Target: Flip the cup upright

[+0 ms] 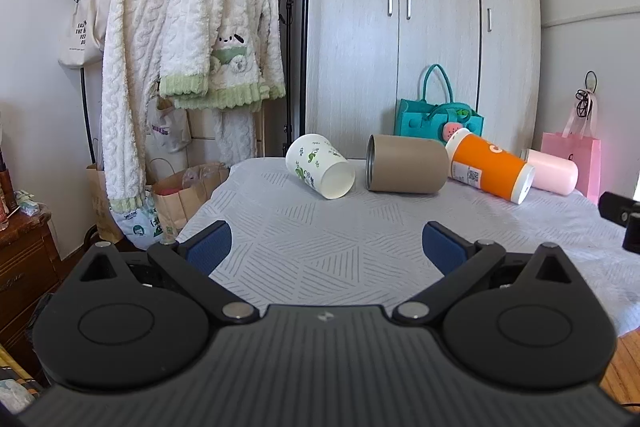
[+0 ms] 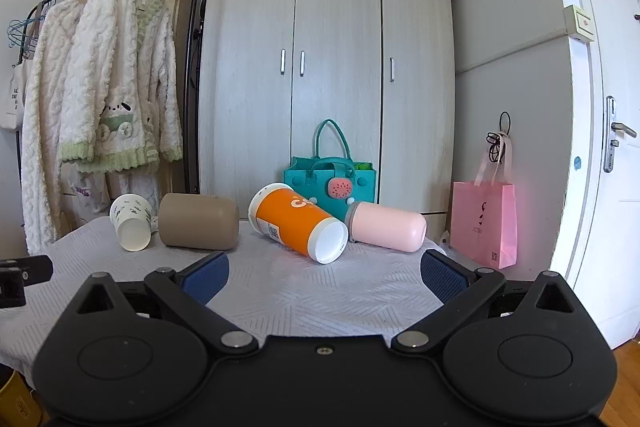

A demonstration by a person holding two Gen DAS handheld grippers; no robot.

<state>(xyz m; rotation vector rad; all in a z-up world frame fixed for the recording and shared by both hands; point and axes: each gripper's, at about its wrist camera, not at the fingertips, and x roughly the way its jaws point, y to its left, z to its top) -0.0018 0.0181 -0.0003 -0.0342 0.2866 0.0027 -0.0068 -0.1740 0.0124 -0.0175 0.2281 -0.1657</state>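
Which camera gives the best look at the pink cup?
The right wrist view: the pink cup lies on its side, almost whole, behind the orange cup. In the left wrist view the pink cup is smaller and half hidden.

Hardly any lettering is reading clearly: the orange cup (image 2: 295, 217) is showing a large white "C" and a small QR-code label on its side, the pink paper bag (image 2: 485, 223) is carrying a faint QR code, and the canvas tote (image 1: 82, 35) is bearing partly legible dark lines beginning "FAS" and "THE".
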